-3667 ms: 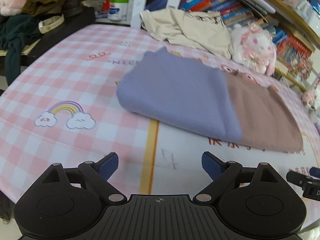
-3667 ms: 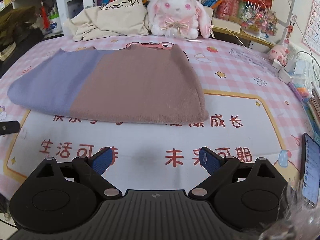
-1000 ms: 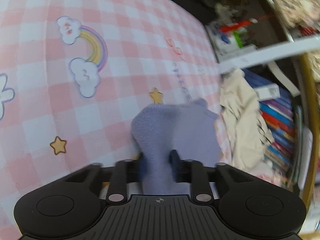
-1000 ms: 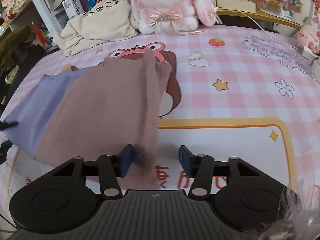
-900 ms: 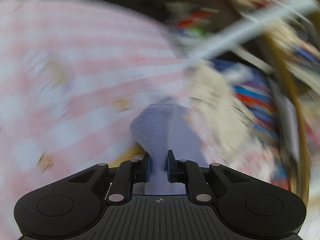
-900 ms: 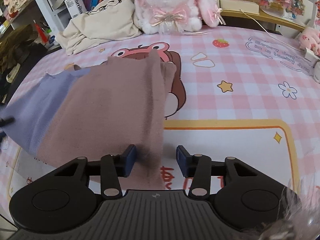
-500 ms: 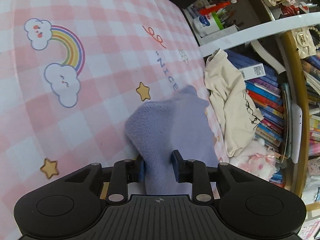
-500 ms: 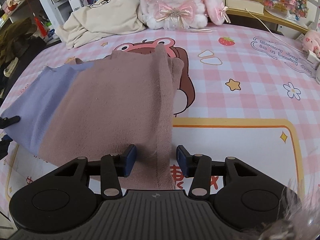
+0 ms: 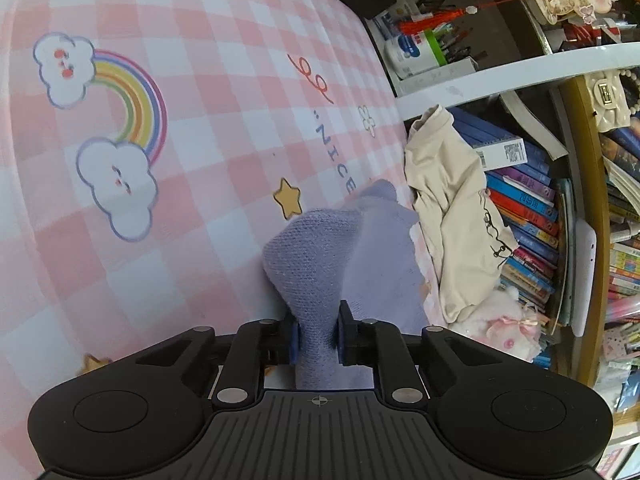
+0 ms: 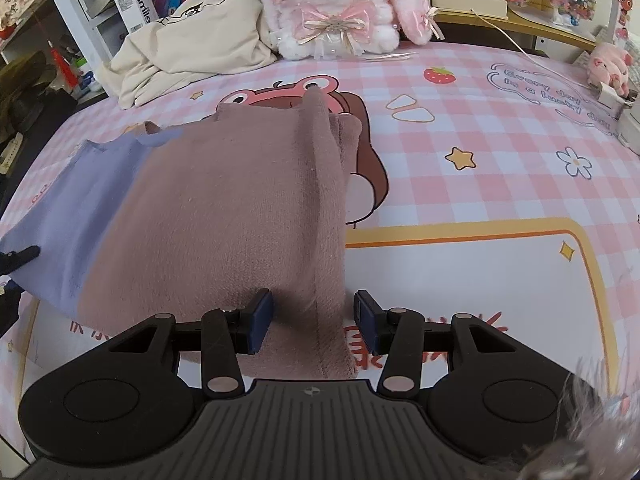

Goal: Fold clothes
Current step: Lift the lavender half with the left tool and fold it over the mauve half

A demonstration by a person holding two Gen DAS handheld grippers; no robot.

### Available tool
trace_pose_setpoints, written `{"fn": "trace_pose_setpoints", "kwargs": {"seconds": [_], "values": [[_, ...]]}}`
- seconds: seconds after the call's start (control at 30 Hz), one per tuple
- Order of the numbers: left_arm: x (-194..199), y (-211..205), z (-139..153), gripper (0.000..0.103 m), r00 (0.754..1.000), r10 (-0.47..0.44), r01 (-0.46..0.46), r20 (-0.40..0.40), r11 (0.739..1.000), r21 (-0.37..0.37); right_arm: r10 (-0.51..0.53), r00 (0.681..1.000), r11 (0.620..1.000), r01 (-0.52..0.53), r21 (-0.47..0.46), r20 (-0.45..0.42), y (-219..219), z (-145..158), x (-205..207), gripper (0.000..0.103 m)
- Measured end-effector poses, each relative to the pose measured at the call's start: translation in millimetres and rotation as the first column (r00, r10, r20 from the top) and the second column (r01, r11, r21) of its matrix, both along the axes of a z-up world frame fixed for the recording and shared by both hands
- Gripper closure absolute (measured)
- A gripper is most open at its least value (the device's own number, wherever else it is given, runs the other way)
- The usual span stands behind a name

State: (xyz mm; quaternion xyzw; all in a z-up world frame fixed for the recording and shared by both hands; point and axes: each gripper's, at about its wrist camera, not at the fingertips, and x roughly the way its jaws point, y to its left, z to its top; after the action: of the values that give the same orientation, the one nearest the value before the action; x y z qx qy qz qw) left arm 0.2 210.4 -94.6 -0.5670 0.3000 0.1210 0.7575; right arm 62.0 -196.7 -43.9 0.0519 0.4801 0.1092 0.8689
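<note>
A two-tone knit sweater lies on the pink checked table cover (image 10: 500, 168), its brown half (image 10: 224, 208) to the right and its lilac half (image 10: 80, 200) to the left. My left gripper (image 9: 316, 334) is closing its jaws on a bunched lilac corner (image 9: 320, 256), and the pads press into the knit. My right gripper (image 10: 312, 320) has the brown edge between its blue pads and holds it raised in a ridge. The jaws stand partly apart around the thick fold. A dark tip of the left gripper (image 10: 20, 258) shows at the lilac end.
A crumpled cream garment (image 10: 188, 40) and a white-and-pink plush bunny (image 10: 336, 4) sit at the table's far edge before shelves of books (image 9: 520, 200). A small pink plush (image 10: 608, 64) and a cable lie at the far right. Bottles and pens (image 9: 416, 56) stand beyond the table's corner.
The left jaws widened a little on the lilac corner, then narrowed on it again. The right gripper carried the raised brown edge forward, toward the bunny.
</note>
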Motion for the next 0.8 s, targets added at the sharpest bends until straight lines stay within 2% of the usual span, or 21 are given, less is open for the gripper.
{"fn": "trace_pose_setpoints", "kwargs": {"seconds": [0.2,0.3,0.43,0.6,0.8], "values": [[-15.4,24.5,2.0,0.088,0.999,0.047,-0.047,-0.006,0.999,0.017,0.080,0.997,0.997,-0.080,0.012,-0.008,25.4,0.2,-4.0,0.058],[-25.5,36.7,3.4,0.087,0.998,0.065,-0.065,-0.004,0.997,0.035,0.131,0.991,0.991,-0.131,0.003,-0.009,39.3,0.8,-6.5,0.053],[-32.8,47.0,2.6,0.086,0.998,0.066,-0.067,0.014,0.997,0.046,0.128,0.992,0.992,-0.128,-0.009,0.021,43.9,6.7,-1.7,0.051],[-32.8,48.5,0.1,0.085,0.997,0.065,-0.066,0.034,0.997,0.039,0.117,0.993,0.990,-0.119,0.070,0.033,42.1,14.4,14.4,0.051],[-32.2,51.9,-2.4,0.085,0.997,0.063,-0.063,0.045,0.998,0.012,0.141,0.989,0.989,-0.143,0.041,0.045,41.3,11.9,34.5,0.057]]}}
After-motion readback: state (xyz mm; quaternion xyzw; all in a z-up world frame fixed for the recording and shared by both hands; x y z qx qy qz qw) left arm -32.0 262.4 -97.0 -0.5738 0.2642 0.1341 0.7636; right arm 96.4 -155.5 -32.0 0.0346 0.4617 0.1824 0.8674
